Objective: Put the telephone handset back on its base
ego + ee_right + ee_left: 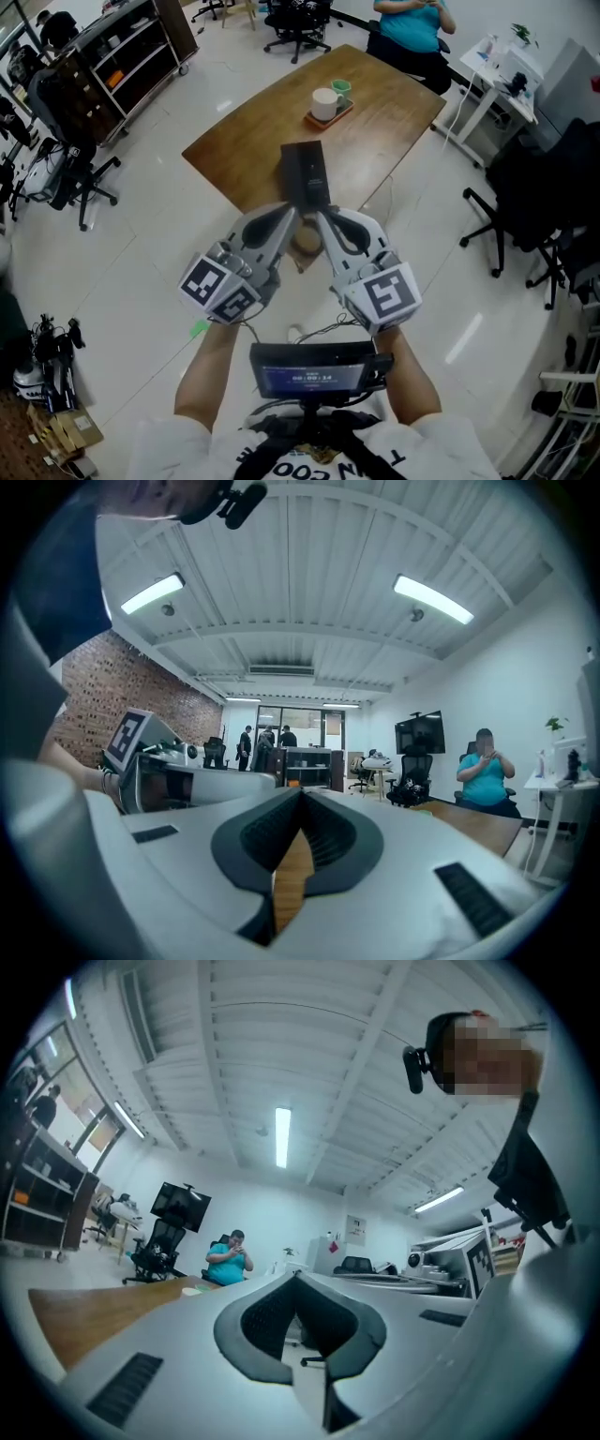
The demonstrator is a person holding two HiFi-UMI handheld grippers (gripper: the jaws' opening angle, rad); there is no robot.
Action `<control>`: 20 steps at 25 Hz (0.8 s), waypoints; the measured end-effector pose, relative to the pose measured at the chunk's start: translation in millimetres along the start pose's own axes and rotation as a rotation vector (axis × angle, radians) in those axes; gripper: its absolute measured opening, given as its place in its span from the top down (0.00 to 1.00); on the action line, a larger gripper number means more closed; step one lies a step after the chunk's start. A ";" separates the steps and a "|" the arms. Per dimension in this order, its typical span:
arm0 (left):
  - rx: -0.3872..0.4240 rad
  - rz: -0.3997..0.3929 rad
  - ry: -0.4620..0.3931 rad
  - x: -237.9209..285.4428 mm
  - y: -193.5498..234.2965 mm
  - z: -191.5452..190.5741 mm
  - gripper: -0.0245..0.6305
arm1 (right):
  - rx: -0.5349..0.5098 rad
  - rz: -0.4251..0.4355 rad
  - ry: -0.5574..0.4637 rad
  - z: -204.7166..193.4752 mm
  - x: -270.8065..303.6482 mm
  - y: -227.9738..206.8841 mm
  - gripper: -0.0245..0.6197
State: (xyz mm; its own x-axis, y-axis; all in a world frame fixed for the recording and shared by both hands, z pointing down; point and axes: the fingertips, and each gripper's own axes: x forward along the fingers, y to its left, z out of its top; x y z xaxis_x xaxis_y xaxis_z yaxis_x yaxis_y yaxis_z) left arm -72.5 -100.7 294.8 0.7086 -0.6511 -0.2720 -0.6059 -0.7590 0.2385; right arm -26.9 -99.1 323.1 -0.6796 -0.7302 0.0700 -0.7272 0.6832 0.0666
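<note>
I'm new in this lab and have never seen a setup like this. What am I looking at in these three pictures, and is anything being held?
There is no robot here. A person holds a two-jaw hand tool in each hand. The head view comes from a camera on the person's head that looks steeply down. In it the left gripper and the right gripper point at a wooden table. The left and right gripper views each come from a camera riding on that gripper, looking along its jaws. Both grippers are shut, tips together, and hold nothing. On the table lie a dark telephone and a tray with a white cup and a green cup. The telephone is too dark to make out its parts. A person in a teal shirt sits at the far side.
</note>
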 end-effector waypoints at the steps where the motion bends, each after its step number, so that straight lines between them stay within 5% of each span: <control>1: 0.021 0.015 0.001 0.2 -6.9 1.4 0.96 | 0.000 0.010 -0.004 1.2 -4.9 1.7 0.96; 20: 0.169 0.155 -0.002 -31.7 -110.1 4.2 0.96 | -0.021 0.077 -0.082 13.5 -102.8 43.2 0.96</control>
State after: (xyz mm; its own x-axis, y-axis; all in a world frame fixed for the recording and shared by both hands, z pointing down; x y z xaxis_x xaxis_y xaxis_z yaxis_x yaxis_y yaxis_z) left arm -29.8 3.5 273.3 0.6019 -0.7597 -0.2462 -0.7594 -0.6398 0.1177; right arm 10.2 5.4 305.4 -0.7395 -0.6731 -0.0056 -0.6710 0.7366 0.0850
